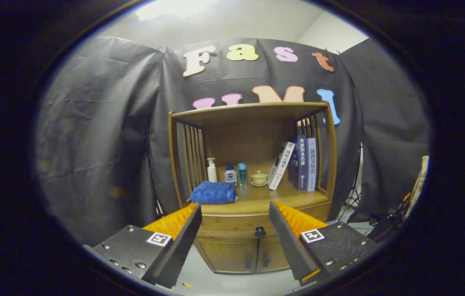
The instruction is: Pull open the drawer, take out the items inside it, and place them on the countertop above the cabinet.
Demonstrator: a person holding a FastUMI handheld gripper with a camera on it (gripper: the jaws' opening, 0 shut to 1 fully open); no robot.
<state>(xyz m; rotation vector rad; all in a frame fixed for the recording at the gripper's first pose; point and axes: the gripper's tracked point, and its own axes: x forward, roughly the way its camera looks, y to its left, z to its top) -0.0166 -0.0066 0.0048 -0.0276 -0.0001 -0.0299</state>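
Observation:
A wooden cabinet (pixel 253 164) stands against the booth wall, some way beyond my fingers. Its drawer (pixel 236 225) is closed, and a dark round knob (pixel 260 232) sits on its front. My gripper (pixel 235 211) is open with nothing between the fingers; the knob shows in the gap between them, still far off. The countertop (pixel 273 196) above the drawer carries a folded blue towel (pixel 213 192) at its left end. What lies inside the drawer is hidden.
On the countertop stand a white pump bottle (pixel 212 170), a small white bottle (pixel 230 174), a blue glass (pixel 242 174), a lidded cup on a saucer (pixel 259 178) and several books (pixel 302 164). Two lower doors (pixel 249 255) sit under the drawer. A stand and gear (pixel 392 218) are at the right.

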